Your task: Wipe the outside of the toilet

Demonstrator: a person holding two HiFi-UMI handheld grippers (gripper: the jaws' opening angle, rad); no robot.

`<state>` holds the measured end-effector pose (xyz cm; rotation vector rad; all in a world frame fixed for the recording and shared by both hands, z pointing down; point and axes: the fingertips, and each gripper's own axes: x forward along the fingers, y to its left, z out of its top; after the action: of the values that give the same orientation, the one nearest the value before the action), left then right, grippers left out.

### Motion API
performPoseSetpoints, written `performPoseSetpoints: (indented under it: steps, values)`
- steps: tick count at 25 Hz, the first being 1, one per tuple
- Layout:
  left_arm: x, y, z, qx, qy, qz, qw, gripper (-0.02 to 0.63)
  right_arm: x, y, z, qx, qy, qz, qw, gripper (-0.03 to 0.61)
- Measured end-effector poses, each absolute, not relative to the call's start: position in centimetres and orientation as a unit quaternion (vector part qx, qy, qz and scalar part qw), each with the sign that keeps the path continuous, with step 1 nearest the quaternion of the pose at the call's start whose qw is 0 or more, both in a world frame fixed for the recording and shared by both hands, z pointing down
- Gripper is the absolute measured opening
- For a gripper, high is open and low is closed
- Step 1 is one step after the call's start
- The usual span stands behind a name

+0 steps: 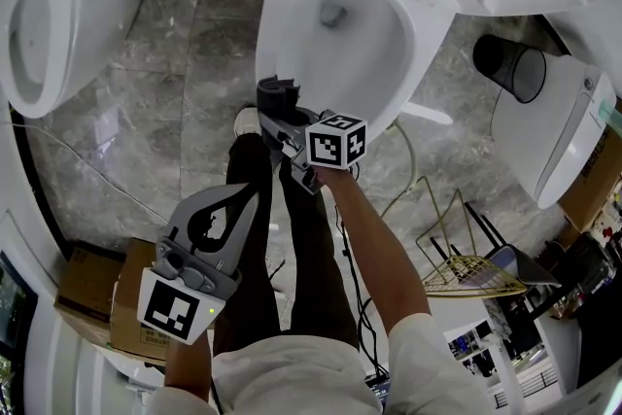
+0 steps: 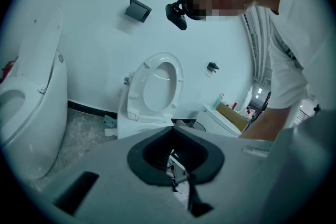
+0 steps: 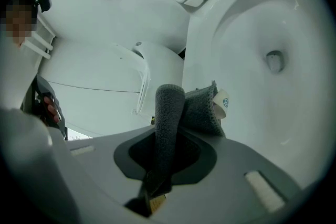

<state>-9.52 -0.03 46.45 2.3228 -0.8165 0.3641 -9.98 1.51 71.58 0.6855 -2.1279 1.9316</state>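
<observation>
- Grey cloth [image 3: 170,113] is what your right gripper [image 1: 282,117] has hold of. The jaws are clamped tight on its lower end, and the rest sticks out past the tips with a small tag showing.
- The toilet [image 1: 277,24] is dead ahead of that gripper, lid up. Its bowl runs lengthways away from you, front end nearest.
- The cloth sits right at the bowl's front outer wall, a bit to the left of the nose as you face it. I can't tell if it's actually pressing on the porcelain or just beside it.
- Your left gripper [image 1: 238,207] has its jaws closed together with nothing in them. It hangs down by your left leg, well apart from the toilet, so the right one is clearly the nearer.
- My guess is the wipe has to follow the curve of the outer wall sideways. Keep the cloth below the rim, or it could slip over into the bowl.
</observation>
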Motion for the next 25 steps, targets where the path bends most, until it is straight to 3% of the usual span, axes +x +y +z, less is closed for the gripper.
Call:
performPoseSetpoints:
  steps: [25]
  values:
    - [-10.6,-1.2,46.9,0.882,-0.31,0.142,0.325,-0.002,-10.3,-6.6,71.5,0.271,-0.72,0.637,0.053,0.055]
